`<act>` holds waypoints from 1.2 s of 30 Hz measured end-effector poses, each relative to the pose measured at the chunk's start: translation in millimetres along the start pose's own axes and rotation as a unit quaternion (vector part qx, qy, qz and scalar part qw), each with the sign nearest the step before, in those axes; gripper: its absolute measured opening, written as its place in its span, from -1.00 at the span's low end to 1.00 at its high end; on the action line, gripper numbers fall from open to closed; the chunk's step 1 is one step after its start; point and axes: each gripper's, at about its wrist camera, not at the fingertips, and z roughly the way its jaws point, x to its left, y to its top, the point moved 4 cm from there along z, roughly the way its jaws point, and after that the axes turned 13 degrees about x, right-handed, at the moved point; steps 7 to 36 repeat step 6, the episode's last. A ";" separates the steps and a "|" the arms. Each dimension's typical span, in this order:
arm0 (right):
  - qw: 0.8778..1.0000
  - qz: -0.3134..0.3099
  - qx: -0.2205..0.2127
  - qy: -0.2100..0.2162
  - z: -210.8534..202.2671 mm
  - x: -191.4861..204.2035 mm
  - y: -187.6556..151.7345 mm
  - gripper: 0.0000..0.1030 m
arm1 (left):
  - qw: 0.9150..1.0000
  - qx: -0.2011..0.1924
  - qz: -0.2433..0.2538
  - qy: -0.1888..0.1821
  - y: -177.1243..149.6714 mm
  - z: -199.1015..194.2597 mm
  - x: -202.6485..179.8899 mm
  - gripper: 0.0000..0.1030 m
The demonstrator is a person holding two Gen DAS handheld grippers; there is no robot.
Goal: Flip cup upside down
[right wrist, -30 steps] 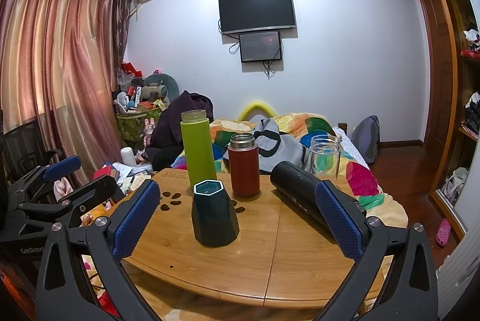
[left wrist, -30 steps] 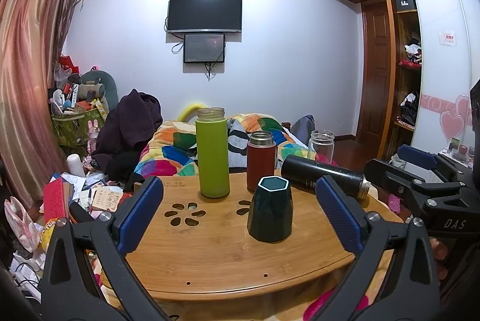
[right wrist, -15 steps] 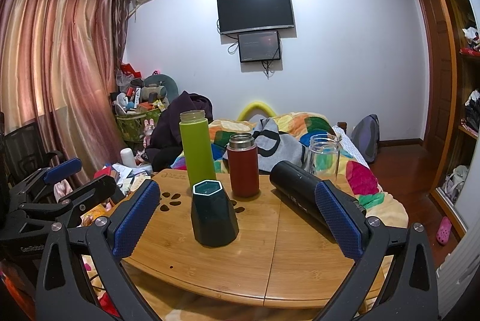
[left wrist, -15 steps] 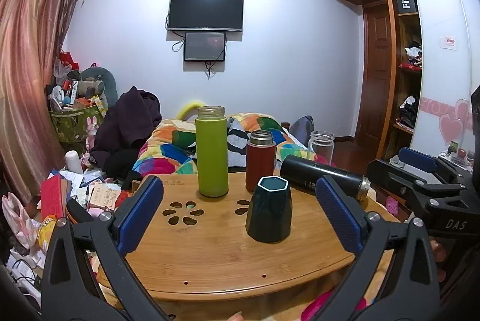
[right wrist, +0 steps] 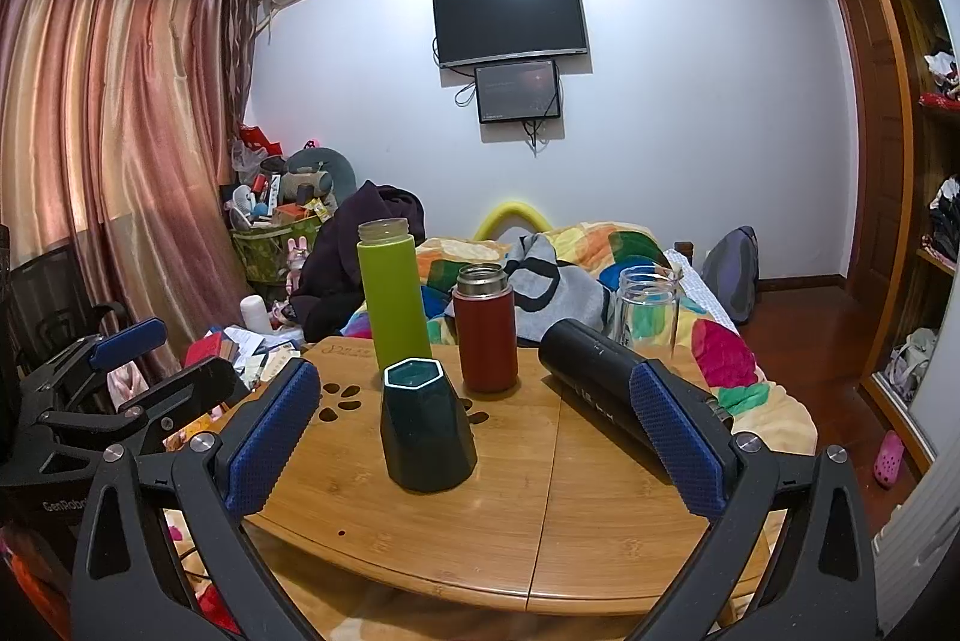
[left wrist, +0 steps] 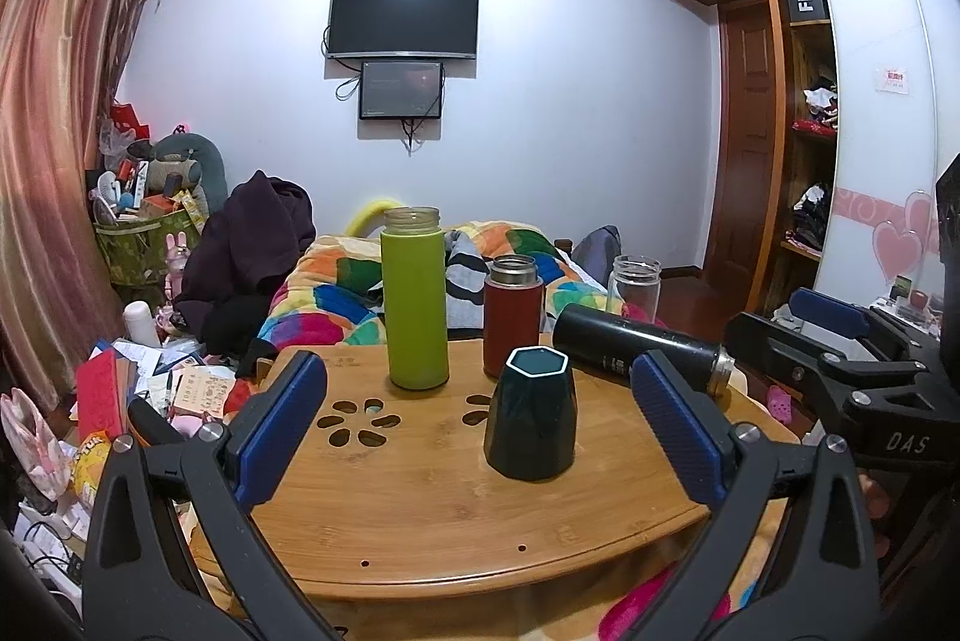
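The dark green cup (left wrist: pixel 531 416) stands on the round bamboo table (left wrist: pixel 420 497), narrow hexagonal end up — which end is the mouth cannot be told. Just behind the cup stands a red flask (left wrist: pixel 513 323); behind and to the cup's left, a tall lime-green bottle (left wrist: pixel 415 306). To the cup's right a black flask (left wrist: pixel 639 348) lies on its side, with a clear glass jar (left wrist: pixel 633 286) beyond it.

Left gripper (left wrist: pixel 480 431): fingers spread wide, holding nothing, short of the cup with the cup framed between them. Right gripper (right wrist: pixel 474 437): likewise wide apart and empty, near the cup, not touching it.
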 end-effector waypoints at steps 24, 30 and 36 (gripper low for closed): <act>1.000 0.000 0.001 0.000 1.5 1.6 -1.0 1.00 | 1.000 -0.001 -0.003 -0.002 -0.4 -1.5 1.5 1.00; 1.000 0.000 0.001 0.000 1.5 1.6 -1.0 1.00 | 1.000 -0.001 -0.003 -0.002 -0.4 -1.5 1.5 1.00; 1.000 0.000 0.001 0.000 1.5 1.6 -1.0 1.00 | 1.000 -0.001 -0.003 -0.002 -0.4 -1.5 1.5 1.00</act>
